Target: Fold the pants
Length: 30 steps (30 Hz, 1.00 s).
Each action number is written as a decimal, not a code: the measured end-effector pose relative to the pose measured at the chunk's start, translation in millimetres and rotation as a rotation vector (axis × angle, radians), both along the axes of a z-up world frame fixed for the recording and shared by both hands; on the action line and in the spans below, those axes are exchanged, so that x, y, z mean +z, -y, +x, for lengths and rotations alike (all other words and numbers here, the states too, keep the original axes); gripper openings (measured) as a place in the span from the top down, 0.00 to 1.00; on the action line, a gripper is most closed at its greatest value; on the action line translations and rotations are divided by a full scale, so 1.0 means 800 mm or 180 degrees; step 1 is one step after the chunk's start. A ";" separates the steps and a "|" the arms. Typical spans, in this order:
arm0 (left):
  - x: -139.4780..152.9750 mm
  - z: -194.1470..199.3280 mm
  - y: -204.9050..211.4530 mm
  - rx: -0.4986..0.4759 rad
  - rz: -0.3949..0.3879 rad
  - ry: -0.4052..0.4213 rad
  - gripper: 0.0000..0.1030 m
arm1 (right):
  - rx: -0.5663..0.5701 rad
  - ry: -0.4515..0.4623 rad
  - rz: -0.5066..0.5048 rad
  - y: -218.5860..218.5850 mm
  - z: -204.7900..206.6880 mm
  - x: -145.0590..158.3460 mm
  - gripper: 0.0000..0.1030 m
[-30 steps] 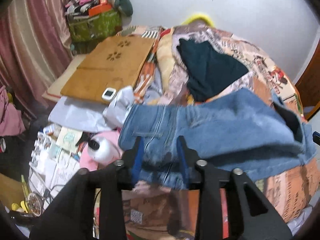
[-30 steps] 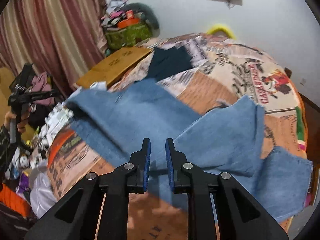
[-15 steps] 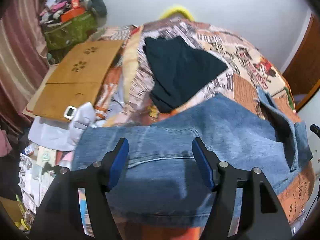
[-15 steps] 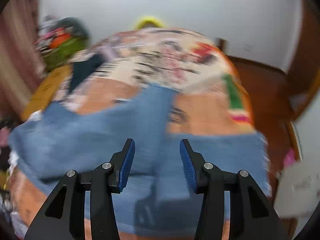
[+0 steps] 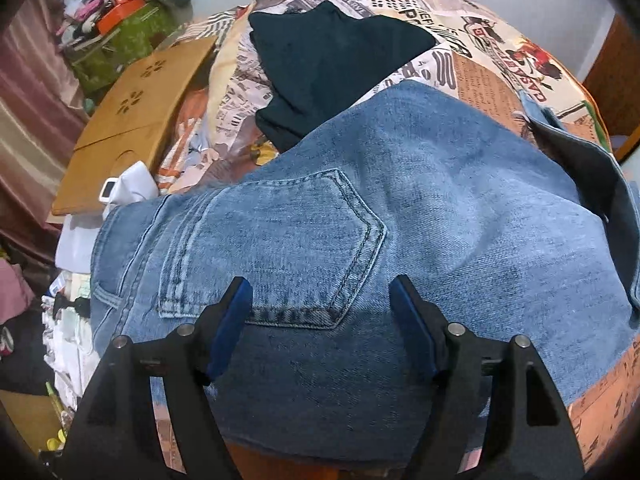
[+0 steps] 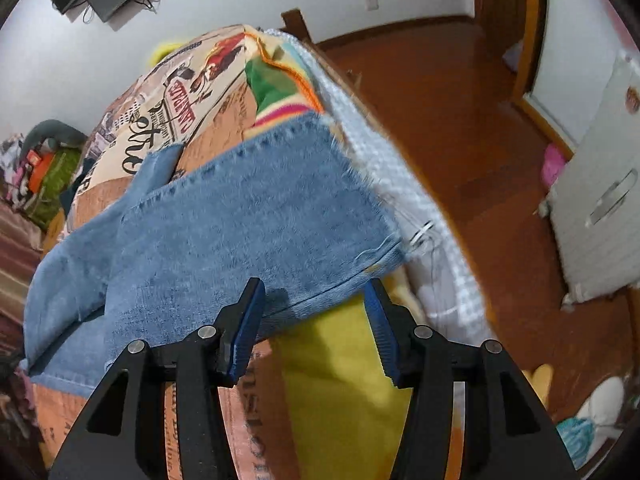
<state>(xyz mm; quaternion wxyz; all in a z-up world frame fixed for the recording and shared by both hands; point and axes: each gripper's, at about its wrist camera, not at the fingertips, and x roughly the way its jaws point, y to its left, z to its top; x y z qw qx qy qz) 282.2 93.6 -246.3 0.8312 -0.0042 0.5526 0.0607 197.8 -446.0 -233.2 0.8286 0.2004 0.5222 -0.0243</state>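
Blue denim pants point(image 5: 400, 208) lie across a bed with a printed cover point(image 5: 472, 60). In the left wrist view the seat with a back pocket point(image 5: 272, 248) faces up. My left gripper point(image 5: 322, 320) is open and empty just above the waist end, below the pocket. In the right wrist view the frayed leg hems point(image 6: 280, 200) lie near the bed's edge. My right gripper point(image 6: 314, 328) is open and empty, its jaws straddling the near edge of the leg end.
A dark folded garment point(image 5: 332, 60) lies behind the pants. A wooden board point(image 5: 132, 120) and clutter point(image 5: 116, 16) stand left of the bed. Right of the bed are a brown floor point(image 6: 460, 120) and a white cabinet point(image 6: 600, 200).
Both grippers have opened and let go of the pants, which now lie flat on the bed. My right gripper has swung right to the leg hems; my left has closed in on the waist.
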 end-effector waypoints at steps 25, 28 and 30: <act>0.052 -0.001 0.060 -0.0282 0.0064 0.0304 0.31 | 0.0026 0.0020 -0.0744 0.021 -0.002 0.025 0.76; 0.053 0.001 0.064 -0.0294 0.0030 0.0368 0.31 | 0.0044 0.0057 -0.1266 0.002 -0.002 0.045 0.62; 0.056 0.004 0.061 -0.0289 0.0050 0.0427 0.31 | 0.0157 0.0227 -0.1177 -0.010 0.000 0.062 0.60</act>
